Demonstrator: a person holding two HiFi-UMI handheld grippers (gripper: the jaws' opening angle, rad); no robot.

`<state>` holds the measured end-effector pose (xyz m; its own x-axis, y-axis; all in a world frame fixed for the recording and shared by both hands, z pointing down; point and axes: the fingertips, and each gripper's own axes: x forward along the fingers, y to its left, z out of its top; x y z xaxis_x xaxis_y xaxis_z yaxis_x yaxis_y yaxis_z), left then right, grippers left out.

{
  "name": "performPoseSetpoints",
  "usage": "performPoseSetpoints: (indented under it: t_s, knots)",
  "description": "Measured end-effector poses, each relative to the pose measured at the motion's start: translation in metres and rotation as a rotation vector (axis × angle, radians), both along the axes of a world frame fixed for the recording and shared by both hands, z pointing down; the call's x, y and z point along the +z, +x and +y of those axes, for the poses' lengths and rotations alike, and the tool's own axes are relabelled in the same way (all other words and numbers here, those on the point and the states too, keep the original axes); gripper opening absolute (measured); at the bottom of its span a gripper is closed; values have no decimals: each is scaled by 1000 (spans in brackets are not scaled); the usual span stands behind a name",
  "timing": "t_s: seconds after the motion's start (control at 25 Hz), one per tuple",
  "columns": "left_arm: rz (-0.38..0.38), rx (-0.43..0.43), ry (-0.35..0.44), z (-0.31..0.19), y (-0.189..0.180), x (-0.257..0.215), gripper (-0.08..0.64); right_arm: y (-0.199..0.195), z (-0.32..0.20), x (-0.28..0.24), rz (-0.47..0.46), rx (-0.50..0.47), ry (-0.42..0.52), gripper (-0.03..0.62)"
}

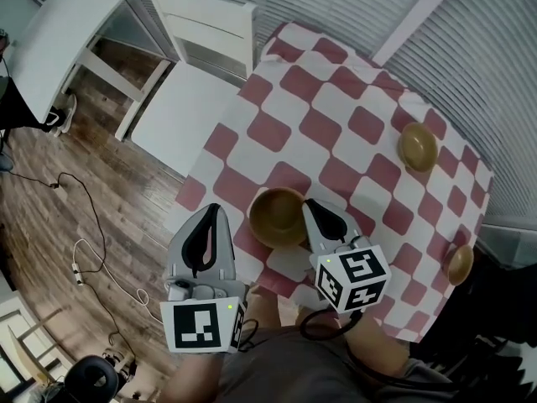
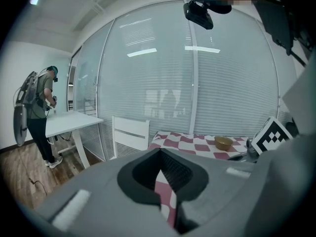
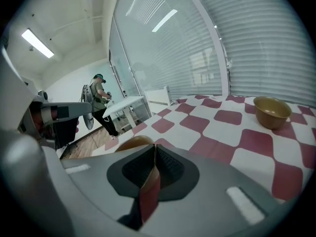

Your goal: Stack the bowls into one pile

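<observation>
Three brown bowls stand on the red-and-white checked tablecloth [image 1: 336,124]. The biggest bowl [image 1: 277,217] is at the near edge, a smaller bowl [image 1: 417,147] is farther right, and a third bowl [image 1: 460,264] is at the right edge. My right gripper [image 1: 312,206] is shut and empty, just right of the big bowl's rim [image 3: 132,143]. My left gripper [image 1: 213,211] is shut and empty, left of that bowl, over the table's near-left edge. The smaller bowl [image 3: 271,111] lies ahead of the right gripper [image 3: 154,149]. The left gripper [image 2: 160,154] sees a small bowl [image 2: 223,142] far off.
A white chair [image 1: 201,65] stands against the table's far left side, with a white desk [image 1: 59,32] beyond it. Cables [image 1: 84,225] lie on the wooden floor. A person [image 2: 39,107] with a backpack stands by the desk. Blinds over glass walls [image 1: 503,74] close the right side.
</observation>
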<state>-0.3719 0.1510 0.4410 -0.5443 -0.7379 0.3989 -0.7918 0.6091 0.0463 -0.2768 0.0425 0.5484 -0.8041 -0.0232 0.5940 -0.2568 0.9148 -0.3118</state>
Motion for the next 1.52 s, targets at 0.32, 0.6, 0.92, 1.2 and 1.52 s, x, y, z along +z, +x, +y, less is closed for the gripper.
performPoseSetpoints:
  t_s: [0.32, 0.6, 0.92, 1.2, 1.52]
  knots:
    - [-59, 91, 57, -31, 4, -45, 0, 1, -30, -56, -110, 113, -39, 37]
    - [-114, 214, 122, -68, 24, -83, 0, 20, -62, -110, -205, 220, -26, 37]
    - [-170, 425, 207, -126, 66, -121, 0, 62, -103, -148, -292, 387, 30, 35]
    - [-188, 547, 254, -161, 112, -136, 0, 124, -131, -160, -328, 530, 56, 35]
    - [-182, 668, 247, -206, 197, -137, 0, 218, -169, -162, -339, 657, 68, 35]
